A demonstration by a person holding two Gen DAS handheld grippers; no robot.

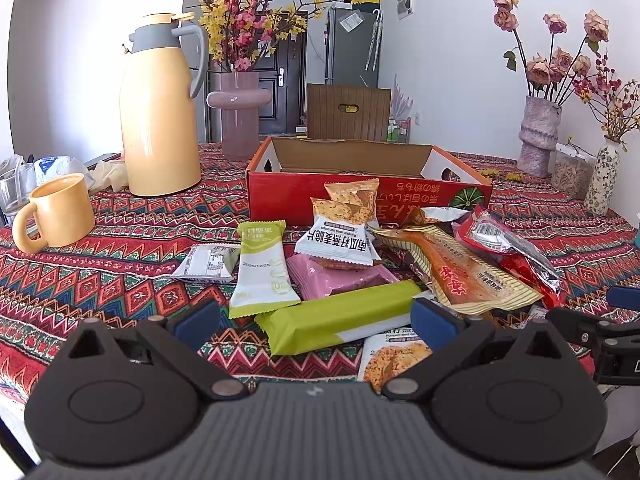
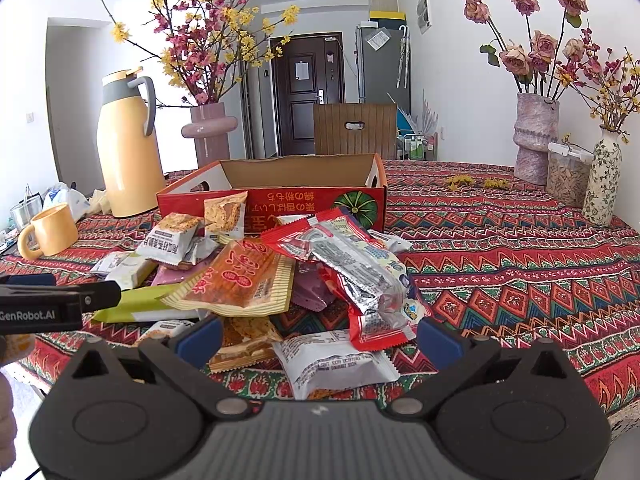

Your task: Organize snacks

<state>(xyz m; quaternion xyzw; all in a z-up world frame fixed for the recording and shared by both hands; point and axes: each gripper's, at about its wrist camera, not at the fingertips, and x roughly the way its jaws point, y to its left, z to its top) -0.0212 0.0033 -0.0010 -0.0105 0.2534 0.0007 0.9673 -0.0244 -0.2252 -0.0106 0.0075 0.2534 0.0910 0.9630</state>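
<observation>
A heap of snack packets lies on the patterned tablecloth before a red cardboard box [image 1: 400, 200] [image 2: 280, 200] with an open top. In the left wrist view a long green bar [image 1: 340, 322] rests between the wide-apart fingers of my left gripper [image 1: 316, 320], which is open and holds nothing. Behind it lie a green-white packet [image 1: 262, 270], a pink packet [image 1: 336, 276] and an orange-gold packet [image 1: 464, 276]. My right gripper [image 2: 318, 338] is open too, above a white packet [image 2: 332, 362] and the end of a red-silver packet [image 2: 360, 276]. The left gripper [image 2: 60, 300] shows at the right wrist view's left edge.
A tall yellow thermos [image 1: 160, 112] and a yellow mug [image 1: 56, 212] stand at the left. Vases of flowers [image 1: 538, 136] [image 2: 534, 136] and a clear container [image 2: 566, 172] stand at the right. A wooden chair back [image 1: 348, 112] rises behind the box.
</observation>
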